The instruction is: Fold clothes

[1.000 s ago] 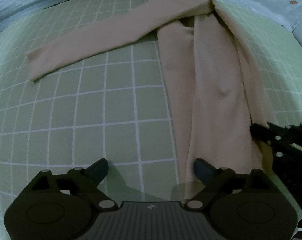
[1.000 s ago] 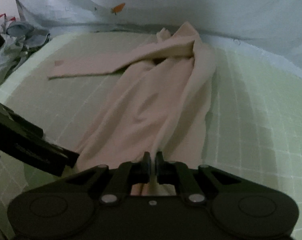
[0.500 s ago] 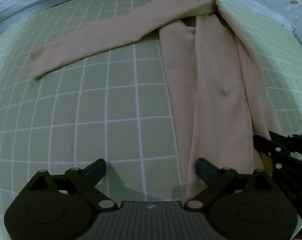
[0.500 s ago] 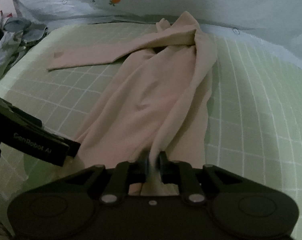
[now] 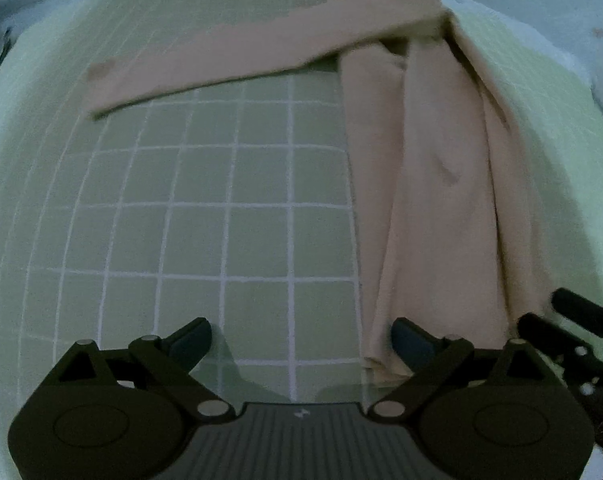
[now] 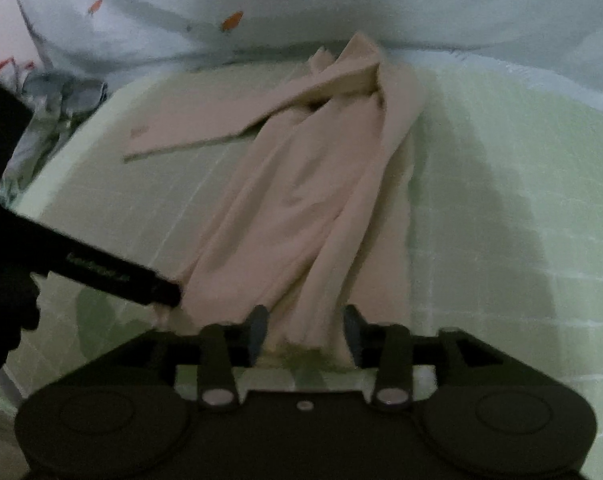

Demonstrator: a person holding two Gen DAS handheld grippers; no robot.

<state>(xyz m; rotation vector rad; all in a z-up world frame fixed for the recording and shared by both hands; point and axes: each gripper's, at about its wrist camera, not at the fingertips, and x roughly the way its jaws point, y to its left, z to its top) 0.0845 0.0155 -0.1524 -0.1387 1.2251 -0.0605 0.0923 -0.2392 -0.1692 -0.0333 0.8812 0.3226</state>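
Observation:
A beige long-sleeved garment (image 5: 429, 184) lies lengthwise on a green gridded mat (image 5: 229, 236), one sleeve (image 5: 237, 64) stretched out to the left. My left gripper (image 5: 301, 340) hovers open over the mat at the garment's near left edge, its right fingertip (image 5: 409, 340) against the hem. In the right wrist view the same garment (image 6: 309, 200) runs away from my right gripper (image 6: 305, 328), whose jaws are opening; the hem lies loose between them, pads off the cloth. The right gripper's tip (image 5: 573, 312) shows at the far right of the left wrist view.
Pale bedding (image 6: 301, 4) with small orange prints rises behind the mat. A heap of crumpled grey and patterned clothes (image 6: 49, 120) sits off the mat's left edge. The left gripper's black body (image 6: 85, 268) crosses the lower left of the right wrist view.
The right gripper was shut on the garment's hem; its jaws have parted and the cloth has dropped loose. The left gripper stayed open and almost in place.

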